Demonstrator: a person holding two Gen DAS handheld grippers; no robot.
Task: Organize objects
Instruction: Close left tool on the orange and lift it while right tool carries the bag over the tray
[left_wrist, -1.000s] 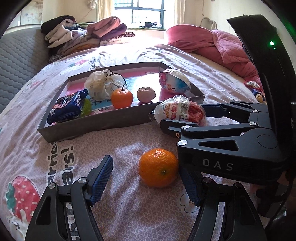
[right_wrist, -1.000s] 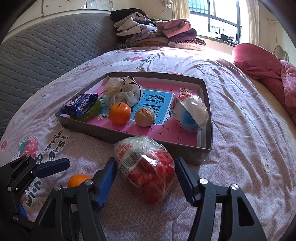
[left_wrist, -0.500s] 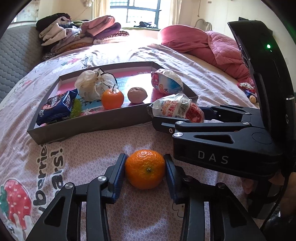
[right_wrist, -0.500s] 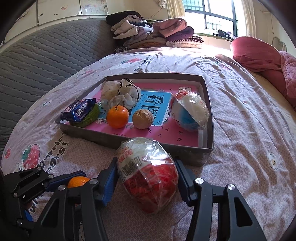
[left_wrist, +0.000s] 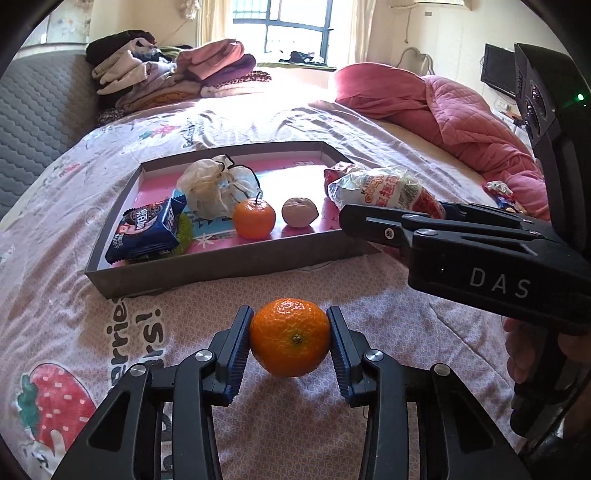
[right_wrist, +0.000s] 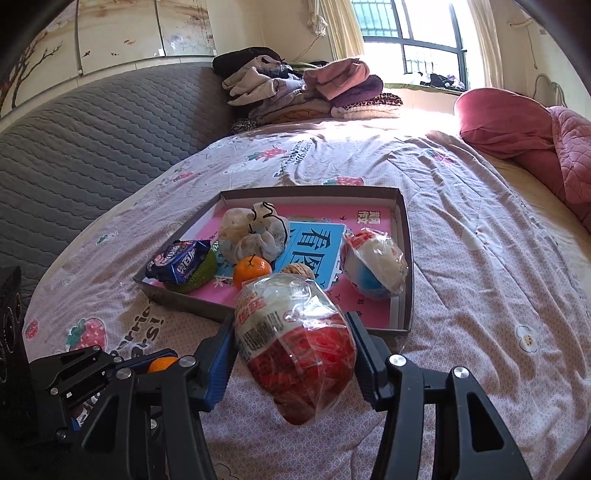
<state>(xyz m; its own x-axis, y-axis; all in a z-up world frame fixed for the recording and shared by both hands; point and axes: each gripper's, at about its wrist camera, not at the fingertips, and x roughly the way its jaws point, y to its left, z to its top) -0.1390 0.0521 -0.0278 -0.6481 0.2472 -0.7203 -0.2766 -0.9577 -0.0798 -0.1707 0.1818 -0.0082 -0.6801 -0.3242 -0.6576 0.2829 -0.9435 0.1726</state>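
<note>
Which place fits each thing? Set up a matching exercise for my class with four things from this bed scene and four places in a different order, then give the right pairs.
Things:
1. loose orange
2. snack bag with red contents
3. blue biscuit packet
4. walnut

Places:
A. in the tray, at its left end
B. clamped in the left tool
C. in the tray, just right of the stemmed orange
D. clamped in the right tool

Pairs: 1-B, 2-D, 3-A, 4-C
</note>
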